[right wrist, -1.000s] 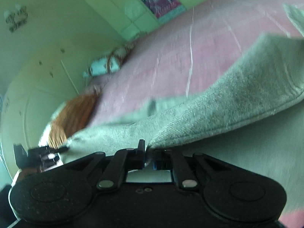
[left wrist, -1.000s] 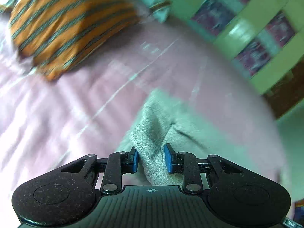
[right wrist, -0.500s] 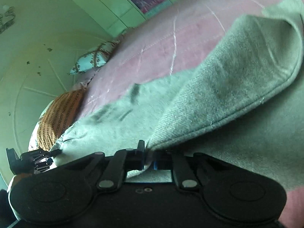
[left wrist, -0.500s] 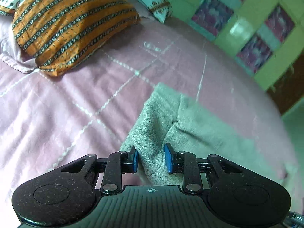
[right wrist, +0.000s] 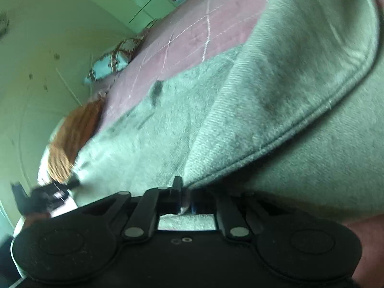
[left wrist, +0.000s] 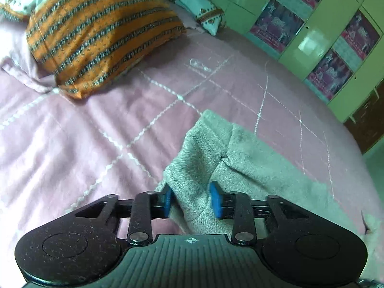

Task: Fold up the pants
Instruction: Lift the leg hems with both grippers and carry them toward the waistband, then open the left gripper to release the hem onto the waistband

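The grey fleece pants [left wrist: 242, 165] lie on a pink quilted bed [left wrist: 96, 144]. My left gripper [left wrist: 191, 200] is shut on a bunched corner of the pants, with thick cloth filling the gap between its blue pads [left wrist: 216, 201]. My right gripper [right wrist: 186, 200] is shut on an edge of the pants [right wrist: 276, 100], with a folded layer draped up and over in front of it. The left gripper also shows at the far left of the right wrist view [right wrist: 48, 193], at the other end of the cloth.
An orange striped pillow [left wrist: 100, 36] and a small white patterned pillow [left wrist: 199, 7] lie at the head of the bed. Green cupboards with pictures [left wrist: 319, 31] stand along the far side. A brown door [left wrist: 367, 124] is at the right.
Both grippers have kept their hold. The right gripper has moved closer over the pants, which now fill more of its view. The left view has shifted slightly nearer the pillows.
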`<state>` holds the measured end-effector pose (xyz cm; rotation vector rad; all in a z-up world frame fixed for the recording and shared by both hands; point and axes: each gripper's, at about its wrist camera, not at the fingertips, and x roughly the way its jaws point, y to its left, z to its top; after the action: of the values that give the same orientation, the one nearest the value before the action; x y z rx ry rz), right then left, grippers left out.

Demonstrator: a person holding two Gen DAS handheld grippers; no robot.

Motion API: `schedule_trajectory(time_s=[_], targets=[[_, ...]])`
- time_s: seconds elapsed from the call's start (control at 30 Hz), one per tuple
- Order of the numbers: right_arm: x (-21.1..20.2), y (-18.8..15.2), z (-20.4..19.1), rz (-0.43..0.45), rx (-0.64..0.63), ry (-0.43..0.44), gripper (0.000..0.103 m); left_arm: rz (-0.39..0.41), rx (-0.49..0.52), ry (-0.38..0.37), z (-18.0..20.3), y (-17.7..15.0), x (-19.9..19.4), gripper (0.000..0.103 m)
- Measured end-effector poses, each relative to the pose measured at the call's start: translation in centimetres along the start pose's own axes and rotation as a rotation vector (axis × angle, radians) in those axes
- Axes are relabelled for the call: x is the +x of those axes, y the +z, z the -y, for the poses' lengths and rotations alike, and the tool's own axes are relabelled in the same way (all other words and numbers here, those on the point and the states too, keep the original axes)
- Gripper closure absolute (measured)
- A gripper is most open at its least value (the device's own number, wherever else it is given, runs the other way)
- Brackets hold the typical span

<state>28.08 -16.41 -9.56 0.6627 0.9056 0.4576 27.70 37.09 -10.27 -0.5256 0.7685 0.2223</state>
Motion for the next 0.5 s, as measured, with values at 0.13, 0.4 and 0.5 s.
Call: schedule_trajectory(time_s=[0.13, 0.4, 0.5], targets=[[-3.6, 0.5, 0.8, 0.077, 0.007, -0.004, 0.084, 0.1, 0.074, 0.07, 2.5, -1.7, -4.1, 0.047], [-9.8, 1.6, 5.1, 0.26, 0.087, -0.092, 0.084, 0.097, 0.141, 0.028, 10.9, -9.5, -5.2, 0.047], [-10.8, 2.6, 6.0, 0.312, 0.083, -0.146, 0.084, 0.094, 0.202, 0.027, 14.7, -12.6, -5.1, 0.045]])
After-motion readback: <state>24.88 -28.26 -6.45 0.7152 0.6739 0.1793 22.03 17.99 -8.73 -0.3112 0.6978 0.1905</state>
